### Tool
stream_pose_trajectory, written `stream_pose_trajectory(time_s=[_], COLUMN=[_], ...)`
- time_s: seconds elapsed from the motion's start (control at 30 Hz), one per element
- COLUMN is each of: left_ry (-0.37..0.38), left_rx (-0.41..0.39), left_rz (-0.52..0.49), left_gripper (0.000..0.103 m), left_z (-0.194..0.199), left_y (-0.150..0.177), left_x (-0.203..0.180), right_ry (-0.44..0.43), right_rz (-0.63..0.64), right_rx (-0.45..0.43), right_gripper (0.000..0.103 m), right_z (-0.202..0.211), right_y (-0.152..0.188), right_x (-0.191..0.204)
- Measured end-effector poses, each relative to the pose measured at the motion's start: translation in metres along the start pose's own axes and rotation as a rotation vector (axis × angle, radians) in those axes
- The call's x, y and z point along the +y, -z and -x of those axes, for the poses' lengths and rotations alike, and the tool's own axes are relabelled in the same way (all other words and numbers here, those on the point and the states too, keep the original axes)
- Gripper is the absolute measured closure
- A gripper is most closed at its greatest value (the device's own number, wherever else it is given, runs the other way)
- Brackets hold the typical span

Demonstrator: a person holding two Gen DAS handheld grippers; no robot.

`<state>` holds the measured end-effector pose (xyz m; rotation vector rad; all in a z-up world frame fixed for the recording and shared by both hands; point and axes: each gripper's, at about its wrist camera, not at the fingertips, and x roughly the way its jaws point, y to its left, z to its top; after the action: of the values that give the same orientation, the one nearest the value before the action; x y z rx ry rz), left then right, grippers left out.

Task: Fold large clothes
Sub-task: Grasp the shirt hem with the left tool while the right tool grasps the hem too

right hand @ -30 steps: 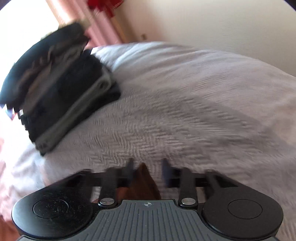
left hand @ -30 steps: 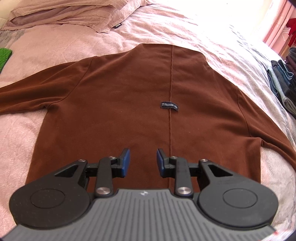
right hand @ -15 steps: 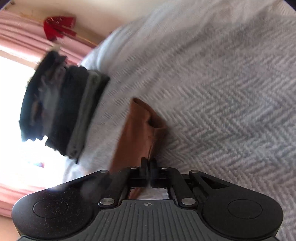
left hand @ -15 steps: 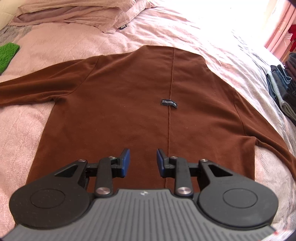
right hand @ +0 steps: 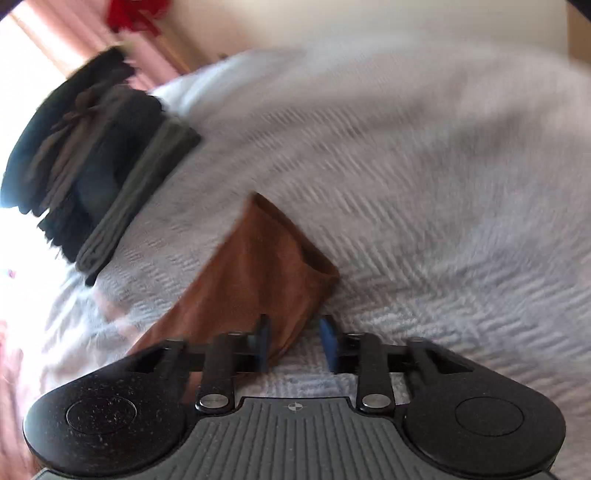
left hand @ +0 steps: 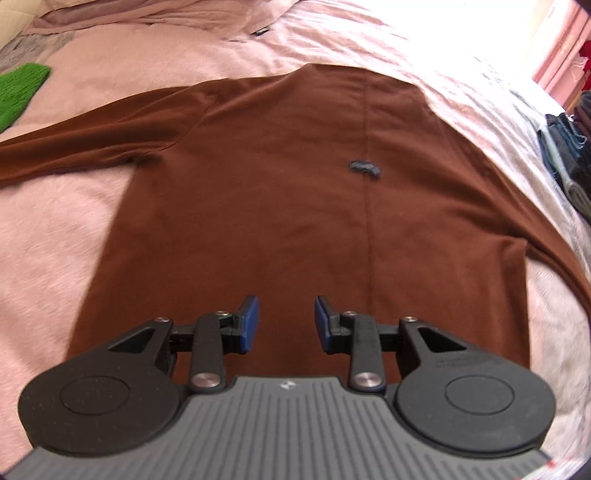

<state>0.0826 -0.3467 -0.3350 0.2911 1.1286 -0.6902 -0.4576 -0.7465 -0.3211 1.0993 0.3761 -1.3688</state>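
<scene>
Pink bedding (left hand: 55,229) carries your brown shirt (left hand: 295,206), spread flat. Your left gripper (left hand: 286,325) hovers over its near hem, jaws parted and empty. Your right gripper (right hand: 295,341) is opening around the sleeve cuff (right hand: 273,258).

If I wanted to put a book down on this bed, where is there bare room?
Bare bedspread lies under the brown shirt's outstretched sleeve, beside its body. Another bare patch runs between the collar and the pillows. In the right wrist view, the grey bedspread beyond the cuff is free. It is crowded by the stack of folded clothes and the green cloth.
</scene>
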Motion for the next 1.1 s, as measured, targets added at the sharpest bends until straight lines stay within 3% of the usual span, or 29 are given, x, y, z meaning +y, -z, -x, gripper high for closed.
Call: stream_pose_trajectory(time_s=[0.07,0.17,0.3,0.4,0.53,0.57,0.6,0.77,0.83,0.9,0.97,1.1], left_ry=[-0.016,-0.03,-0.054,-0.063,-0.083,-0.087,-0.09,-0.085,-0.073,-0.064,-0.059,0.022], left_rx=[0.0,-0.006,-0.031,-0.065,-0.072,-0.07,-0.066,-0.041,-0.029,-0.026,-0.022,0.037], left_rz=[0.013,0.054,0.104,0.127,0.134,0.141,0.153,0.189,0.19,0.164,0.12,0.056], left_gripper=[0.075,0.075,0.075,0.074,0.074,0.074,0.074,0.074,0.074,0.072,0.066,0.051], left_z=[0.005,0.01,0.016,0.024,0.032,0.033,0.033,0.032,0.033,0.038,0.047,0.063], left_y=[0.005,0.009,0.007,0.003,0.005,0.007,0.01,0.027,0.032,0.037,0.043,0.064], left_x=[0.011,0.028,0.053,0.073,0.098,0.104,0.11,0.134,0.144,0.152,0.16,0.183], right_ry=[-0.118,-0.327,-0.53,-0.569,-0.534,-0.541,-0.537,-0.508,-0.529,-0.499,-0.497,-0.518], right_rz=[0.088,0.145,0.127,0.022,-0.141,-0.167,-0.165,0.002,-0.032,0.028,0.155,0.271], right_rx=[0.031,0.253,0.46,0.561,0.543,0.541,0.549,0.507,0.539,0.544,0.512,0.59], right_gripper=[0.073,0.073,0.073,0.073,0.074,0.09,0.101,0.103,0.103,0.097,0.078,0.072], right_z=[0.014,-0.003,-0.044,-0.08,-0.111,-0.11,-0.111,-0.108,-0.113,-0.103,-0.07,-0.008], right_y=[0.016,0.06,0.137,0.175,0.194,0.201,0.204,0.212,0.216,0.206,0.199,0.21], right_x=[0.029,0.085,0.163,0.203,0.221,0.221,0.222,0.215,0.203,0.21,0.202,0.143])
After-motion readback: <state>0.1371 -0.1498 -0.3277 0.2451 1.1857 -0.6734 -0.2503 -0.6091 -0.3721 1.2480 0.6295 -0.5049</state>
